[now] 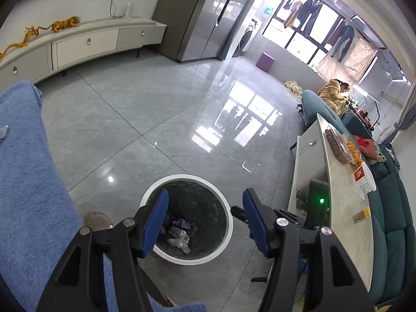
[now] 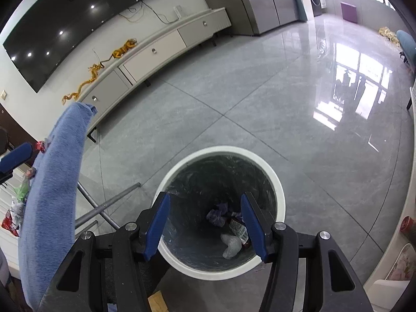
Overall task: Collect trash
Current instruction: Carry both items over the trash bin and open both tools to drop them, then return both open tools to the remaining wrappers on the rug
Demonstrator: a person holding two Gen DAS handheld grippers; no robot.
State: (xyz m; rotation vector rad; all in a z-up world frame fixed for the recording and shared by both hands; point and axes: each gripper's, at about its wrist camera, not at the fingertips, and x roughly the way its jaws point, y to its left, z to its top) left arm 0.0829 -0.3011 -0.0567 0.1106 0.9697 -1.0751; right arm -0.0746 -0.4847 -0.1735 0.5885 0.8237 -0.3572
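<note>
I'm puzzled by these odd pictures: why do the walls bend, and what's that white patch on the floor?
Left wrist view: fisheye lens curves the cabinet; overexposed window throws glare on the floor. Right wrist view: same curving, glare at right, bin sharp.

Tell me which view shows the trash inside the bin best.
Right wrist: the trash lies open between the tool's fingers, deep in the bin. Left wrist shows the same trash, smaller and partly behind a finger.

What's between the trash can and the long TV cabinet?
Only bare grey floor tiles lie between the trash can and the TV cabinet. The right wrist view shows this best.
</note>
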